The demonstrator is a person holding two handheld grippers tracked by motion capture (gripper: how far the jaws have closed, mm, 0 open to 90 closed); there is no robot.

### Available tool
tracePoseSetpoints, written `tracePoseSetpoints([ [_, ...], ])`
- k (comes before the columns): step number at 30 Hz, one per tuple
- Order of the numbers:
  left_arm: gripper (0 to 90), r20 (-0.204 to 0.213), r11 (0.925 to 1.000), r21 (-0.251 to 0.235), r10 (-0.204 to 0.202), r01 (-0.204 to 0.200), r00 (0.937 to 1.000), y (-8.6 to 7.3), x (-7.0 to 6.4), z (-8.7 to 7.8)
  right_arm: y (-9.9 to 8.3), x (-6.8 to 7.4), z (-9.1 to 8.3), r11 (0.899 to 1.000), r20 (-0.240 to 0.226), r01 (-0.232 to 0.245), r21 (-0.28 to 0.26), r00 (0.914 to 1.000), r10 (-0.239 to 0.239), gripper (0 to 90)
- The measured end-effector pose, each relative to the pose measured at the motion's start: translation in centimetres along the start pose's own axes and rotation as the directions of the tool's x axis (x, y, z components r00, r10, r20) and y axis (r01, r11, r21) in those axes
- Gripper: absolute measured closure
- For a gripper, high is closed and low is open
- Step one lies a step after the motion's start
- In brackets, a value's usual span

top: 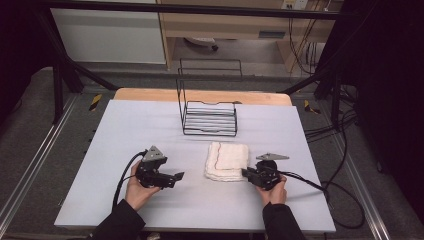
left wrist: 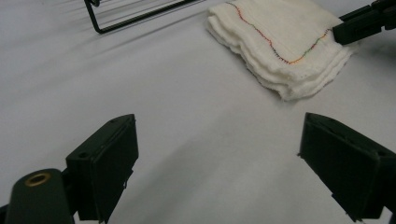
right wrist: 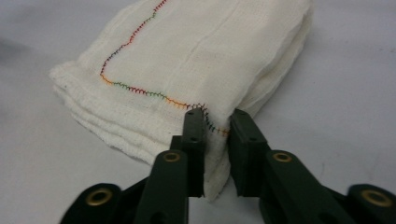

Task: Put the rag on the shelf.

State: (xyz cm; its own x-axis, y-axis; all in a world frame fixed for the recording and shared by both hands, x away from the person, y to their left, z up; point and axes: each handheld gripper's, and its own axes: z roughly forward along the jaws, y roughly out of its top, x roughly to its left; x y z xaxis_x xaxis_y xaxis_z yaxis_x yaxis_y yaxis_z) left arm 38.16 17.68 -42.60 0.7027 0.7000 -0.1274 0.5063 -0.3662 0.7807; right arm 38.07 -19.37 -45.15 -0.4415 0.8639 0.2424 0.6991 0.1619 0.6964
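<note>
With no legible markings visible, the left gripper [top: 172, 177] rests jaws apart and empty near the table's [top: 125, 125] front edge, the rack [top: 209, 119] stands toward the rear edge, and the right gripper [right wrist: 217, 126] pinches the cloth's [top: 227, 160] front-right corner.

folded white woven cloth with multicoloured stitching [right wrist: 196, 60]: soft, coarse weave | black wire rack [top: 209, 120]: thin metal | pale grey table surface [top: 125, 130]: smooth, matt | black gripper jaws: matt plastic

Pale grey worktop [top: 125, 130] is carrying a folded white cloth [top: 227, 160] near centre and a black wire rack [top: 210, 117] standing behind it, apart.
</note>
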Motion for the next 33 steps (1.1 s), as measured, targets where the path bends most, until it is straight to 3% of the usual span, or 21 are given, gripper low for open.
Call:
tracePoseSetpoints([
  [8,11.5,0.003,0.9999,-0.013,-0.004,0.004,1.0000,0.2,0.0,-0.3,0.0,-0.1,-1.7,1.000,-0.047,0.020,0.013,0.9987,-0.020,83.7],
  [14,11.7,0.004,0.9998,-0.019,-0.003,0.003,1.0000,0.5,-0.2,-0.4,-0.4,-0.7,-2.5,0.999,-0.045,0.026,0.019,0.9986,-0.026,83.5],
  [20,12.9,0.022,0.9998,-0.019,-0.001,0.001,0.9998,1.8,-0.7,0.4,-0.8,-1.2,-2.8,0.997,-0.023,0.070,0.044,0.9974,-0.069,81.5],
  [22,13.6,0.021,0.9999,-0.016,0.001,-0.001,0.9998,2.6,-1.0,1.0,-0.8,-1.2,-2.7,0.995,-0.020,0.091,0.041,0.9957,-0.090,75.8],
  [23,14.7,0.017,0.9999,-0.016,0.001,0.000,0.9998,3.1,-1.1,1.4,-0.9,-1.2,-2.8,0.994,-0.028,0.107,0.003,0.9939,-0.106,63.6],
  [25,16.9,0.020,0.9999,-0.015,0.001,0.000,0.9998,4.1,-1.4,2.4,-0.9,-1.3,-3.2,0.994,-0.040,0.109,-0.022,0.9932,-0.109,57.1],
  [27,19.0,0.012,1.0000,-0.005,0.005,-0.004,0.9999,5.2,-1.6,3.5,-1.0,-1.5,-3.5,0.990,-0.023,0.128,-0.060,0.9913,-0.129,42.9],
  [28,19.0,0.012,1.0000,-0.001,0.006,-0.006,0.9999,5.7,-1.8,4.1,-1.0,-1.5,-3.5,0.990,-0.023,0.128,-0.060,0.9913,-0.129,42.9],
  [31,25.8,-0.006,0.9995,0.027,0.018,-0.018,0.9998,7.1,-2.0,6.4,-1.6,-2.0,-4.0,0.989,-0.004,0.113,-0.092,0.9935,-0.114,26.8],
  [33,30.1,0.002,0.9990,0.043,0.012,-0.012,0.9999,7.9,-2.2,7.9,-1.8,-2.3,-4.1,0.988,-0.004,0.123,-0.094,0.9922,-0.124,22.7],
])
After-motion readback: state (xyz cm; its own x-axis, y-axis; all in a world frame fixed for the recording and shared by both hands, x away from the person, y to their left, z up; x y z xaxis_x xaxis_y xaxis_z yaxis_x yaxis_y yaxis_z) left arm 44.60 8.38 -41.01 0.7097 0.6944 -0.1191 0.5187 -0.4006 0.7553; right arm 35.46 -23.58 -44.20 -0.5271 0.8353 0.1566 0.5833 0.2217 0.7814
